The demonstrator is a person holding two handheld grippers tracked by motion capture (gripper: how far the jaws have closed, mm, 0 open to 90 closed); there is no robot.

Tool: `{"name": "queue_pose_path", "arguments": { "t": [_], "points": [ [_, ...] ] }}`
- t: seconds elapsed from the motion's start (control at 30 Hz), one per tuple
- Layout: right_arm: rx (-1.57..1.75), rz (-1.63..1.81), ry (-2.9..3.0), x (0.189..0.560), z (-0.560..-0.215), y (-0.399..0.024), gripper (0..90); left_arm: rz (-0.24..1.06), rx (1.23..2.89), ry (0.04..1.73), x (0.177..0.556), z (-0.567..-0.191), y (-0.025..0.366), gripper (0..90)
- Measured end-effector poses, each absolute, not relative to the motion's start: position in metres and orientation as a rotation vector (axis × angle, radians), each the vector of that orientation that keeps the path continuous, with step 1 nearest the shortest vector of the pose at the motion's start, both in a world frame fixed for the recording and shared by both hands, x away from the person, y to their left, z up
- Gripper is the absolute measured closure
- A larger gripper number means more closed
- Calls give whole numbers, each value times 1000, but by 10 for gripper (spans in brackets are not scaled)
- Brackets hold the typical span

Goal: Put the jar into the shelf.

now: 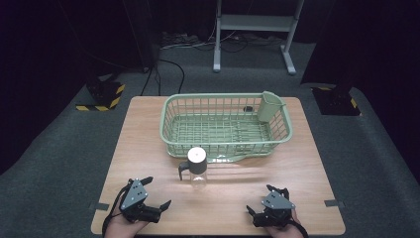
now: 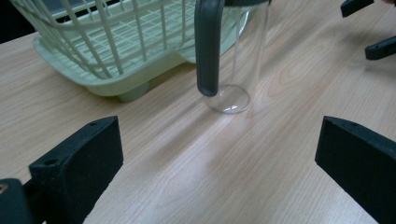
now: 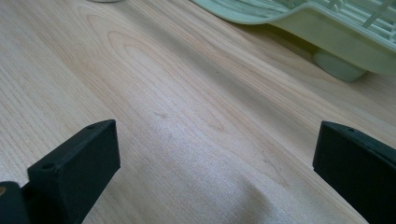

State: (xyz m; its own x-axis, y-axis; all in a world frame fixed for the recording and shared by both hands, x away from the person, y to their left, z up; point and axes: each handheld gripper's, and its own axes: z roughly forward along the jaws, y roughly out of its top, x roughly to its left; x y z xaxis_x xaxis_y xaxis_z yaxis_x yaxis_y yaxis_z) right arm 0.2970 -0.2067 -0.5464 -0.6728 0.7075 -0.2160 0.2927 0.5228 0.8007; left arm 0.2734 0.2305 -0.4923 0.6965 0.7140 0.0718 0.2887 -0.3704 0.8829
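A clear tumbler (image 1: 197, 169) with a white lid and a dark side handle stands upright on the wooden table (image 1: 143, 148), just in front of a pale green wire dish basket (image 1: 165, 124). My left gripper (image 1: 157, 191) rests near the front left edge, open and holding nothing. In the left gripper view its jaws (image 2: 219, 154) spread wide toward the tumbler (image 2: 238, 60) and its handle (image 2: 208, 46). My right gripper (image 1: 262, 199) sits open at the front right. Between its jaws (image 3: 215, 158) lies bare wood, with the basket's base (image 3: 327, 32) beyond.
A small green cutlery holder (image 1: 271, 105) hangs inside the basket's far right corner. The basket (image 2: 116, 42) holds no dishes. Grey carpet surrounds the table, with a metal stand (image 1: 252, 29) and cables behind it. The right gripper's jaw tips (image 2: 373, 28) show at the left gripper view's top right.
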Motion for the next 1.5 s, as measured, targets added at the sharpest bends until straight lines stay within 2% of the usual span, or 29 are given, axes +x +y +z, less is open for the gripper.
{"name": "queue_pose_path", "arguments": {
  "t": [0.23, 0.9, 1.5],
  "points": [
    [813, 1044, 2237, 297, -546, -207, 4, 515, 1919, 752, 277, -480, 226, 11],
    [814, 1047, 2242, 297, -546, -207, 3, 507, 1885, 682, 292, -446, 208, 9],
    [818, 1060, 2243, 298, -546, -208, 3, 499, 1852, 654, 307, -433, 196, 8]
  ]
}}
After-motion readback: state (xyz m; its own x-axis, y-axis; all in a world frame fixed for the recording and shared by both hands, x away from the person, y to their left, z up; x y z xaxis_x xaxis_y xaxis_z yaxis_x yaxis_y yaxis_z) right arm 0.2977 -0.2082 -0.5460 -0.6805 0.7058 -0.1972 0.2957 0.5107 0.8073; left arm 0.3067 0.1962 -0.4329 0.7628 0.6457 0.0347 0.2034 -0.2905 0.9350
